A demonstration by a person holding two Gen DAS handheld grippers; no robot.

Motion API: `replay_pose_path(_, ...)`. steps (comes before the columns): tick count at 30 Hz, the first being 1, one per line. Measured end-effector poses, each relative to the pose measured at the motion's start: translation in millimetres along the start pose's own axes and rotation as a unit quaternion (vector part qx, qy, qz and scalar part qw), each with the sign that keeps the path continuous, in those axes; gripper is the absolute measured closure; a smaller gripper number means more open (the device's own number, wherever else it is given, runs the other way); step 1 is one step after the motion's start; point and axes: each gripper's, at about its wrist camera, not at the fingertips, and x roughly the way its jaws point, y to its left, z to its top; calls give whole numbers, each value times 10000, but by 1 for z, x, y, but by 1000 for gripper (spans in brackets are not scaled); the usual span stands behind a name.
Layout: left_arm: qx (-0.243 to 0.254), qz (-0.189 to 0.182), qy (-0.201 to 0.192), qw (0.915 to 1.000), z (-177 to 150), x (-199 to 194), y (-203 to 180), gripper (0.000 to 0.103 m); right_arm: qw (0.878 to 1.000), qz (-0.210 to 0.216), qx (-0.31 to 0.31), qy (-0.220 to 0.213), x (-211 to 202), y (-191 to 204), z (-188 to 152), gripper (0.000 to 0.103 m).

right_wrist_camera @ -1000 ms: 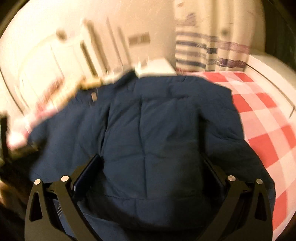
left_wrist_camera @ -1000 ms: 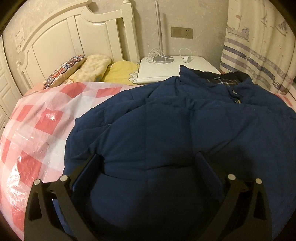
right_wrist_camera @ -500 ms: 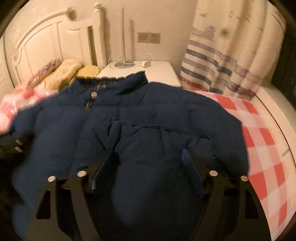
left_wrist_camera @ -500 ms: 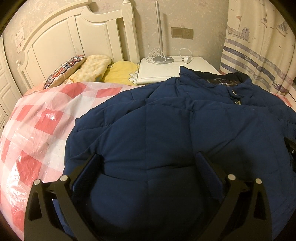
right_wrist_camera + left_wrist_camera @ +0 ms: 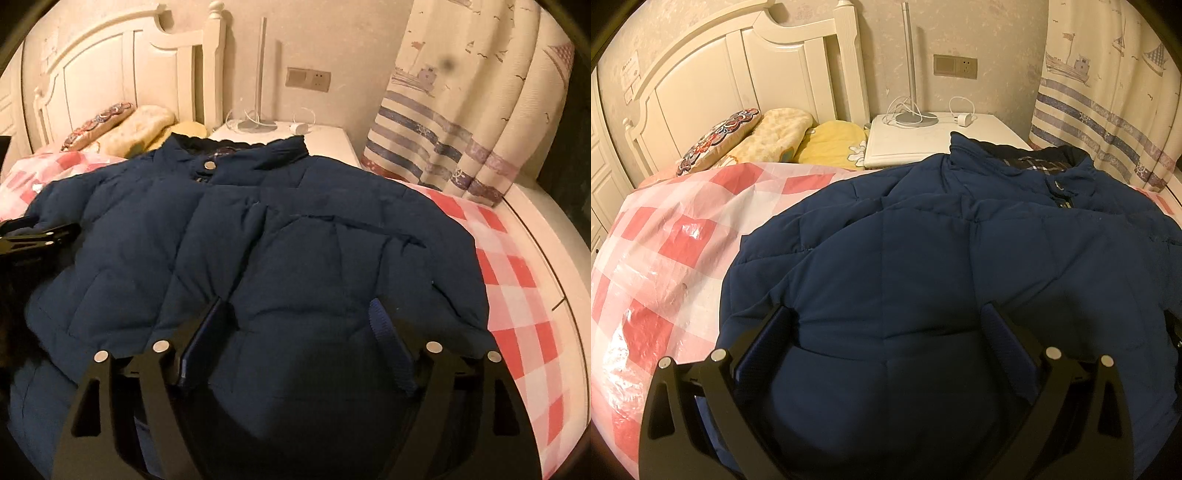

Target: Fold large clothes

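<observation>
A navy padded jacket (image 5: 923, 258) lies front up on the bed, collar (image 5: 1027, 158) toward the nightstand. My left gripper (image 5: 886, 314) stands wide over its near left part, with a padded bulge lying between the fingers. In the right wrist view the jacket (image 5: 258, 229) has a sleeve (image 5: 343, 266) folded across its front. My right gripper (image 5: 299, 306) is over that sleeve, its jaws opening with the padding between them. The left gripper (image 5: 37, 236) shows at the left edge there.
The bed carries a pink and red checked plastic cover (image 5: 665, 258). Pillows (image 5: 775, 133) lie by the white headboard (image 5: 738, 74). A white nightstand (image 5: 923, 140) holds a lamp base and charger. A striped curtain (image 5: 461, 110) hangs at the right, beside the bed's edge (image 5: 546, 258).
The right gripper swung and rolled over the jacket, narrowed on the folded sleeve, then widened again. The left gripper kept still.
</observation>
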Motion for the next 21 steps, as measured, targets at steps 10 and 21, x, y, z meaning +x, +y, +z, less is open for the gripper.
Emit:
replay_pose_path(10, 9, 27, 16, 10000, 0, 0, 0, 2, 9991, 159, -27, -388, -21, 15, 32, 16)
replay_pose_path(21, -50, 77, 23, 10000, 3, 1, -2, 2, 9993, 363, -84, 98, 33, 22, 29, 9)
